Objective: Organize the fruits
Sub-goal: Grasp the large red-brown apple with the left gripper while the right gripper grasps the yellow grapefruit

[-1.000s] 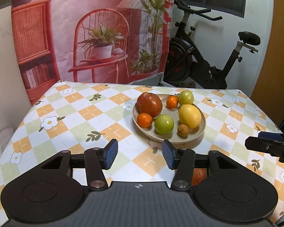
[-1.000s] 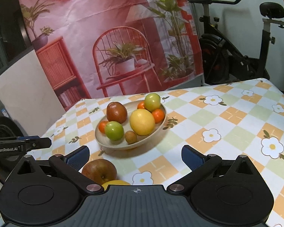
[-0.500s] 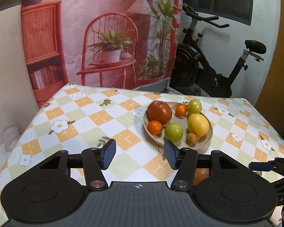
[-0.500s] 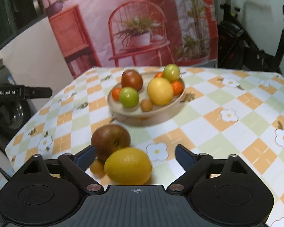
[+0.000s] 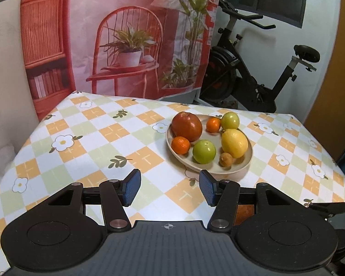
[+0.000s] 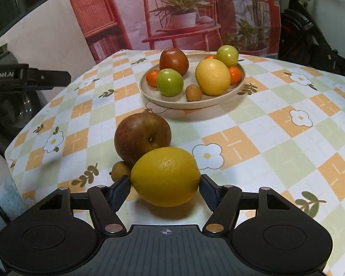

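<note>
- Right wrist view, from the left: the left gripper's (image 6: 30, 77) black body juts in past the table's (image 6: 287, 151) left edge, well away from the fruit.
- Near the front edge, left of centre, a small brownish fruit (image 6: 119, 171) sits half hidden behind the blue pad of the right gripper (image 6: 165, 187), touching or almost touching the red apple (image 6: 142, 138) just behind it.
- The lemon (image 6: 165, 176) lies on the table directly in front of that apple, seemingly against it. Its long axis runs left to right, across the gripper, with its tapered ends pointing at the two pads.
- The right gripper's jaws have just been closing, with the lemon between them; each pad now meets one tip of the lemon, so I judge it gripped end to end.
- Risk: a hold on the two narrow, rounded ends is poor. The lemon could pivot or squirt out on lifting, and, being so close to the apple, could nudge it toward the front edge.
- Further back, about mid-table, the plate (image 6: 218, 102) is crowded with an apple, two green fruits, tangerines, another lemon and a small brown fruit; setting one more in could knock a piece over the rim.
- Left wrist view: the left gripper's pads stand partly apart with only tablecloth between them; it holds nothing.
</note>
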`<control>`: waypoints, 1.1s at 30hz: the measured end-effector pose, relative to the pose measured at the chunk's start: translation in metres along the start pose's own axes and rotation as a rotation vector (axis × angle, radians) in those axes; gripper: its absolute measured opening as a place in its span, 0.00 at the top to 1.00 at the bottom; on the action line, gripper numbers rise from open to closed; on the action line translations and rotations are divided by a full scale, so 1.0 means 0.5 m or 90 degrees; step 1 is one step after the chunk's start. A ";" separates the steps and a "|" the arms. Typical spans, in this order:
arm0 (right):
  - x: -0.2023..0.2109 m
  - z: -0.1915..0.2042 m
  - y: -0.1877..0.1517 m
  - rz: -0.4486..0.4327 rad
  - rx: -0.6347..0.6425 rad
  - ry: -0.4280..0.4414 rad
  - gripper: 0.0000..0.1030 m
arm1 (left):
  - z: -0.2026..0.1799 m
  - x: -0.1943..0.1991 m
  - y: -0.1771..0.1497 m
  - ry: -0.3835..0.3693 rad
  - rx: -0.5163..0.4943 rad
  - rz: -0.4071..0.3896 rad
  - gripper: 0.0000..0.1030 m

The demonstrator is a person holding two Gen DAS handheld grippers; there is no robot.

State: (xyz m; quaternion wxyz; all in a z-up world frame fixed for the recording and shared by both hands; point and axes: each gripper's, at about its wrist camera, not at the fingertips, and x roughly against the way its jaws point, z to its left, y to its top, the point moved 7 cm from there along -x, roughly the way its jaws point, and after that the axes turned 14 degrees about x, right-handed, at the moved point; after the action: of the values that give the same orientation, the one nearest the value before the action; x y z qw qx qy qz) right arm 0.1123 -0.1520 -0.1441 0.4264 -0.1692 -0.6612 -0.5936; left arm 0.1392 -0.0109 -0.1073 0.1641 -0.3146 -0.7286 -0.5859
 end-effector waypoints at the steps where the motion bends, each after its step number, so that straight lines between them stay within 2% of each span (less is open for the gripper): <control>1: 0.002 0.000 0.002 -0.002 0.002 -0.002 0.39 | 0.000 0.001 0.001 -0.003 0.002 0.000 0.43; 4: 0.011 -0.004 0.010 -0.012 0.011 -0.011 0.39 | -0.002 0.000 0.003 -0.005 0.002 -0.001 0.43; 16: 0.016 -0.014 0.010 -0.019 0.007 0.011 0.41 | -0.009 -0.013 -0.007 -0.018 -0.003 0.019 0.43; 25: 0.048 -0.093 0.020 -0.051 -0.031 -0.033 0.42 | -0.051 -0.054 -0.033 -0.059 -0.025 0.066 0.41; 28: 0.051 -0.115 0.016 -0.051 -0.036 -0.051 0.42 | -0.080 -0.078 -0.047 -0.084 -0.040 0.089 0.37; 33: 0.053 -0.138 0.003 -0.049 -0.045 -0.064 0.42 | -0.115 -0.108 -0.078 -0.104 -0.068 0.119 0.37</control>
State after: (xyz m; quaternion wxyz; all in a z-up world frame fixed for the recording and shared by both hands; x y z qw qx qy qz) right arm 0.1229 -0.2235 -0.1276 0.3631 -0.1882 -0.6665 -0.6233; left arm 0.1468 -0.0850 -0.1543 0.1410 -0.4358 -0.6752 -0.5782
